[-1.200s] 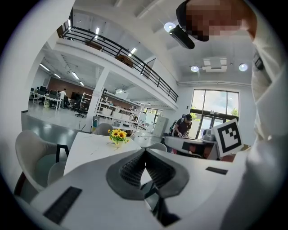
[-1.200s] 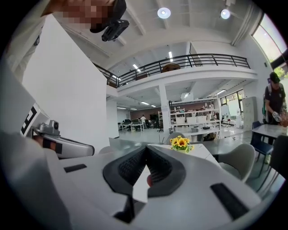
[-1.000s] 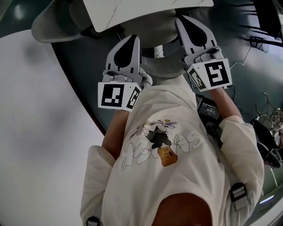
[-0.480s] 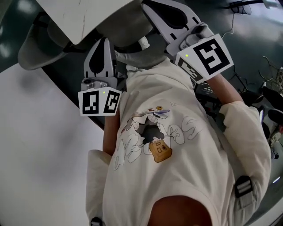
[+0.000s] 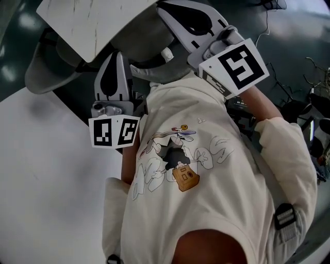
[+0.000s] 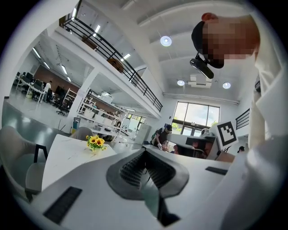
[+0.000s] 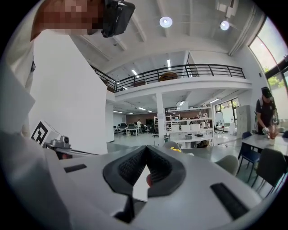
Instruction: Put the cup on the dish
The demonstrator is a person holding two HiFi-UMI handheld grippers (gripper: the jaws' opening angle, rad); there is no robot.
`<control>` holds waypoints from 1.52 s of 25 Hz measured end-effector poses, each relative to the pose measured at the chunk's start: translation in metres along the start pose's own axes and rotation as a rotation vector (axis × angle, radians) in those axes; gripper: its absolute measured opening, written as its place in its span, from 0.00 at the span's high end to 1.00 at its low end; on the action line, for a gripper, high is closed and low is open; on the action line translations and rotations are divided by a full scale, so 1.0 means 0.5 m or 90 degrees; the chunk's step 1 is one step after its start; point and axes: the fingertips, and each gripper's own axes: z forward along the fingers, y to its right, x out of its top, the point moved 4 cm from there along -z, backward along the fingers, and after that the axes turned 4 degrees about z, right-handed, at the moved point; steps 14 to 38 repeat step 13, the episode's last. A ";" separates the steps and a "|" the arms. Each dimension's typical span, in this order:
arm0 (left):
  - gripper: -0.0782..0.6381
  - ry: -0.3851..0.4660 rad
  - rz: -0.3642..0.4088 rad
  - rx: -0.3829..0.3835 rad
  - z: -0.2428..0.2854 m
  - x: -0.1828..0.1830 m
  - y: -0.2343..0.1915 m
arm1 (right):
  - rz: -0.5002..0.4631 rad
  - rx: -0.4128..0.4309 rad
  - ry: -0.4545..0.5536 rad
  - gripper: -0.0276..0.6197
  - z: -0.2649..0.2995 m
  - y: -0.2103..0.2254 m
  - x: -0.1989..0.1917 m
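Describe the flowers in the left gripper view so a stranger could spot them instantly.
Start at the white table on the left of the left gripper view, beside the grey chairs. At its far end stands a small potted bunch of flowers: the only bright yellow among white and grey furniture.

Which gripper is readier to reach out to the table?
Right, but only just: the right gripper pokes further toward the white table than the left gripper. Both jaws are shut, and nothing to grab is in view.
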 end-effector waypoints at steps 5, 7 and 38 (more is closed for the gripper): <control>0.89 -0.005 0.000 -0.004 -0.007 0.001 -0.009 | -0.014 -0.019 0.007 0.95 -0.005 0.006 0.017; 0.89 -0.006 -0.003 -0.005 -0.011 -0.002 -0.012 | -0.014 -0.022 0.005 0.95 -0.008 0.000 0.013; 0.89 -0.008 -0.002 -0.009 -0.018 0.002 -0.021 | -0.011 -0.024 0.004 0.95 -0.008 -0.018 0.006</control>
